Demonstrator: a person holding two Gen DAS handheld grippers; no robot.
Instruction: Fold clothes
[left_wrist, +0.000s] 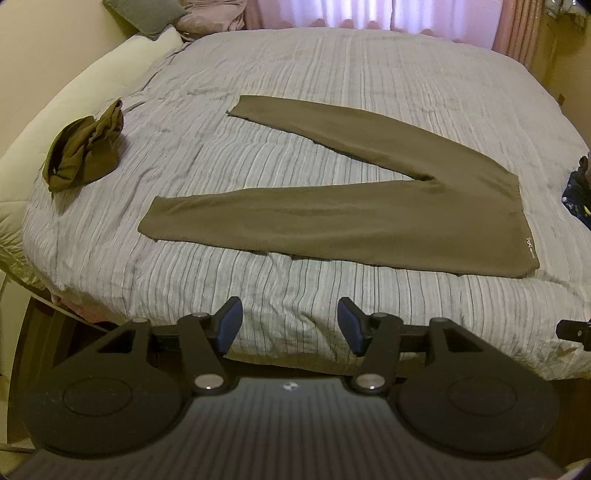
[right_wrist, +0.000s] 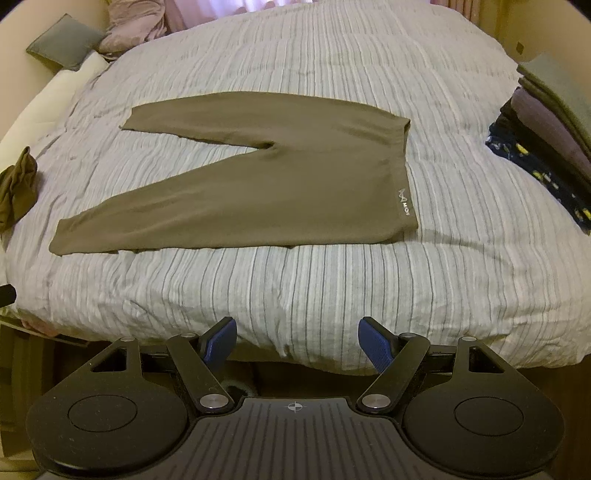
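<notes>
Olive leggings (left_wrist: 369, 218) lie flat at mid-frame on my striped duvet (left_wrist: 295, 295), legs splayed in a V.

My left gripper (left_wrist: 290, 326) and right gripper (right_wrist: 297, 341) hover at lower frame, fingers spread, empty; a crumpled olive garment (left_wrist: 86, 147) sits upper left.

The small white logo print (left_wrist: 529, 246) on the waistband of the olive leggings (left_wrist: 369, 218) is too small to read in the left wrist view. The crumpled olive garment (right_wrist: 16, 186) is cut off by the left edge of the right wrist view; its type cannot be told. The stack of folded clothes (right_wrist: 546, 140) runs past the right edge there, and only a dark sliver (left_wrist: 578, 192) of it shows in the left wrist view. The space under the bed (right_wrist: 295, 288) lies in shadow.
</notes>
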